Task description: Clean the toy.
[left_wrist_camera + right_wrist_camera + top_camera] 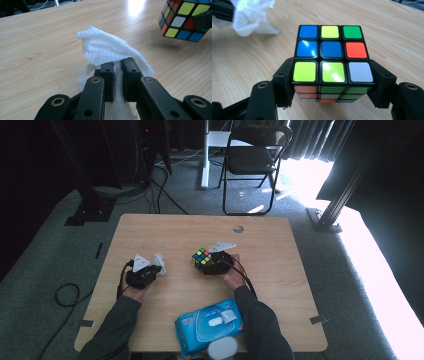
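Between right tool (pixel 332 82) jaws: scrambled cube (pixel 332 60) (glossy stickers, black edges)

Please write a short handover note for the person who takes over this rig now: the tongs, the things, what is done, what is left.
Left tongs: shut on the wipe, above the table.
Right tongs: shut on the cube, held clear of the table.
The wipe is close to the cube, not touching it. The wipe pack lies at the near edge.
Done: both things picked up.
Left, probably: wiping the cube.
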